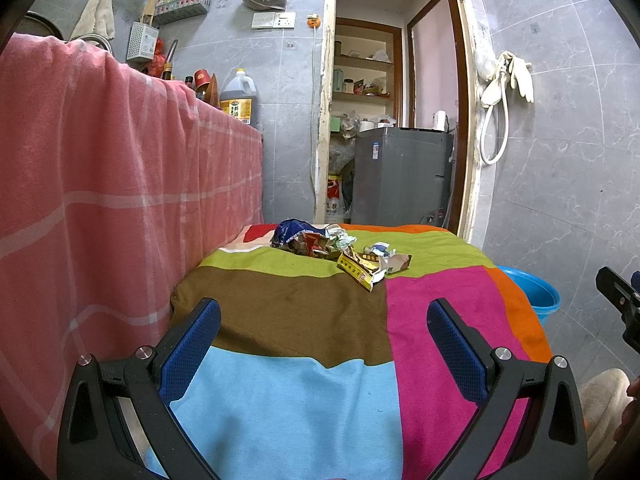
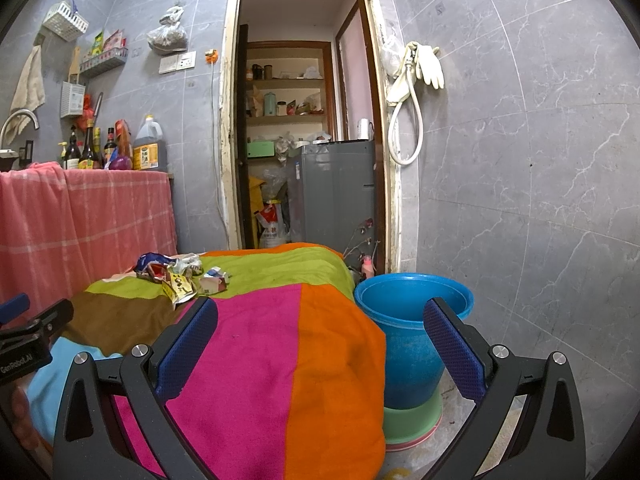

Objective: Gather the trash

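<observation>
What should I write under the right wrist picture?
Open right tongs face crumpled wrappers on a colourful blanket, blue bucket alongside.

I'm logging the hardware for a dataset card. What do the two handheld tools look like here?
Both match. The left tool and right tool have black, angular plastic frames with triangular cut-outs and round silver bolts at the joints. Each finger carries a textured blue pad. The left tool's body, seen from the right wrist view, bears white lettering that seems to read "GenRobot.AI". No cables show.

Bucket [image 1: 538, 292] mostly hidden behind blanket [image 1: 452, 308], wrapper [image 1: 360, 270] print too small to read
</observation>
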The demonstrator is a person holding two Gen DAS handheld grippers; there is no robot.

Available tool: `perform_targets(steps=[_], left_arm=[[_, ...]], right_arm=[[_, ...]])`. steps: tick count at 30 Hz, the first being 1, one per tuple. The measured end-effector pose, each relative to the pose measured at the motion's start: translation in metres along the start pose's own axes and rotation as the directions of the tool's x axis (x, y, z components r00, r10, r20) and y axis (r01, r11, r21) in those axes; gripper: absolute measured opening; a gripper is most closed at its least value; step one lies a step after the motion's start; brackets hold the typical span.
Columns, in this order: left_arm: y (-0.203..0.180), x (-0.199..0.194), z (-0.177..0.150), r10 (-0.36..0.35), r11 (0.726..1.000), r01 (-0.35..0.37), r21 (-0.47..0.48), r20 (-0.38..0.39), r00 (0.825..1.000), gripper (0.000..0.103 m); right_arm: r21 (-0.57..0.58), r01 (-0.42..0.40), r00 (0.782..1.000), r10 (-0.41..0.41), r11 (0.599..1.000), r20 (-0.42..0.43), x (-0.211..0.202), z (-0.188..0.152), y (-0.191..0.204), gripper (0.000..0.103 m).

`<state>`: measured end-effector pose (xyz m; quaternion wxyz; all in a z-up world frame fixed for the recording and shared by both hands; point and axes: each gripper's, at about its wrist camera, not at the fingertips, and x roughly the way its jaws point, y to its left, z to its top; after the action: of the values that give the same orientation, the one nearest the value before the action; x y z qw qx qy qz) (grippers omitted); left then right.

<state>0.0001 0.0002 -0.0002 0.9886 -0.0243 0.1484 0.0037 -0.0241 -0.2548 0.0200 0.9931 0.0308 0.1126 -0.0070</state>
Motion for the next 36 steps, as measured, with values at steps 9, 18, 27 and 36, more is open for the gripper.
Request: perform_targets(steps=[9, 18, 27, 36], left_arm=[[-0.0004, -0.0002, -0.0005, 0.000, 1.000, 0.000, 0.001, 0.000, 1.000, 0.101], [0.0001, 0.0001, 0.0000, 0.000, 1.000, 0.000, -0.001, -0.001, 1.000, 0.101], [0.0009, 0.0004, -0.0027, 0.000, 1.000, 0.000, 0.000, -0.003, 1.000, 0.101], [0.0009, 0.0005, -0.0028, 0.001, 1.000, -0.001, -0.001, -0.003, 1.000, 0.101]], right_arm=[[0.001, -0.001, 1.000, 0.001, 1.000, 0.001, 0.0009, 0.0002, 0.0000, 0.103], [0.001, 0.000, 1.000, 0.000, 1.000, 0.001, 0.0002, 0.0003, -0.0001, 0.103], [0.002, 0.000, 1.000, 0.000, 1.000, 0.003, 0.0002, 0.0010, -0.0015, 0.103], [0.002, 0.001, 1.000, -0.001, 1.000, 0.004, 0.0005, 0.0009, -0.0016, 0.103]])
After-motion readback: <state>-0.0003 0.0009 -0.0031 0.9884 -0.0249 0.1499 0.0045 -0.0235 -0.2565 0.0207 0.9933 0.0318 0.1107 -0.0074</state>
